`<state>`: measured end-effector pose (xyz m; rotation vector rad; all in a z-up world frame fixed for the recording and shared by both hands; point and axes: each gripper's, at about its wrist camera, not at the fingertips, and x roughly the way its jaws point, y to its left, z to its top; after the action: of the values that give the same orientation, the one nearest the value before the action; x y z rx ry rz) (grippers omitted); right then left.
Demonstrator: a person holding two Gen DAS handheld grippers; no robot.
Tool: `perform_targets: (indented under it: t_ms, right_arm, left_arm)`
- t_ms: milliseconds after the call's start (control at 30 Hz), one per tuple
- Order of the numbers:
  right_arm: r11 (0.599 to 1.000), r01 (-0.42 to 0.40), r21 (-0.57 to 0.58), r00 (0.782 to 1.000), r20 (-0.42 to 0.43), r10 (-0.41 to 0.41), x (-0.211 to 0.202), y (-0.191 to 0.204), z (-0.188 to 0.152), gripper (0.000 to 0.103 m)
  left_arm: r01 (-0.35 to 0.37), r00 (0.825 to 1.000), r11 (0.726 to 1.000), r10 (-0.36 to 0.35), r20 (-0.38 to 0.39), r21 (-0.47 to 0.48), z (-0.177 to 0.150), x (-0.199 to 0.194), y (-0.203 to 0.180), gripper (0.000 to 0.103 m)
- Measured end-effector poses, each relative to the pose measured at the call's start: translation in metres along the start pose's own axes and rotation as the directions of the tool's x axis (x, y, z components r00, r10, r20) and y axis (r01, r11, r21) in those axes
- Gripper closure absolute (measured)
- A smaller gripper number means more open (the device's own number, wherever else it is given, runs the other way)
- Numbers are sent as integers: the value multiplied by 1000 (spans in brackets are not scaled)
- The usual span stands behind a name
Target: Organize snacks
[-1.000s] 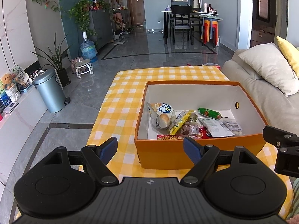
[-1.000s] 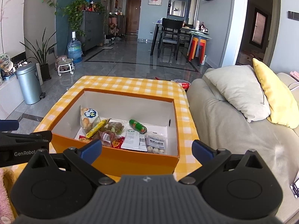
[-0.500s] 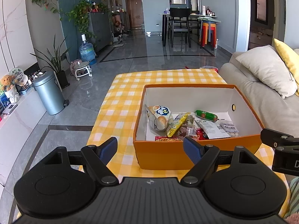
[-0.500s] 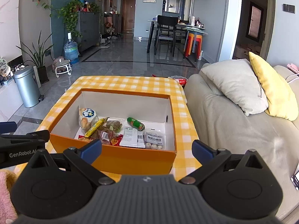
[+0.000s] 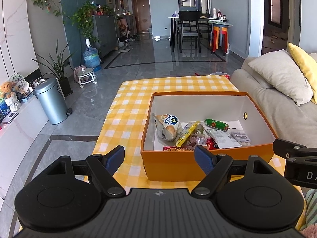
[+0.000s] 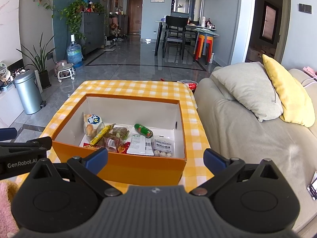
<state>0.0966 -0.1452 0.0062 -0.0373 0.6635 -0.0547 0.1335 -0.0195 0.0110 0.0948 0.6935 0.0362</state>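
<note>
An orange box [image 5: 174,164] [image 6: 138,168] with a white inside stands on the yellow checked table [image 5: 128,107] [image 6: 128,87]. Several snacks lie in it: a bread packet [image 5: 168,127] [image 6: 92,124], a yellow stick pack [image 5: 187,133] [image 6: 100,134], a green sausage [image 5: 216,124] [image 6: 143,130], a white sachet [image 5: 221,138] [image 6: 139,143] and a clear bag of white balls [image 5: 240,137] [image 6: 164,145]. My left gripper [image 5: 159,156] hangs open in front of the box's near wall, holding nothing. My right gripper [image 6: 155,156] is open too, at the same near wall, empty.
A beige sofa [image 6: 247,134] with a grey cushion [image 6: 247,91] and a yellow one [image 6: 289,95] runs along the right. A metal bin [image 5: 51,101] stands on the tiled floor at left. Dining table and chairs [image 5: 190,31] are far back.
Both grippers have drawn back and risen a little from the box, which now looks smaller and lower in both views. Both stay open. The snacks have not moved.
</note>
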Motion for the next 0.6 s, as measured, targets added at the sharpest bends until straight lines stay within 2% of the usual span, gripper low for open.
perform_targets:
  t_ms: [600]
  right_arm:
    - [1000,3,-3,1000,-24,-3,2,2,0,4]
  left_arm:
    - [25,1000,1000,-25,7,5,2,-3,3,9]
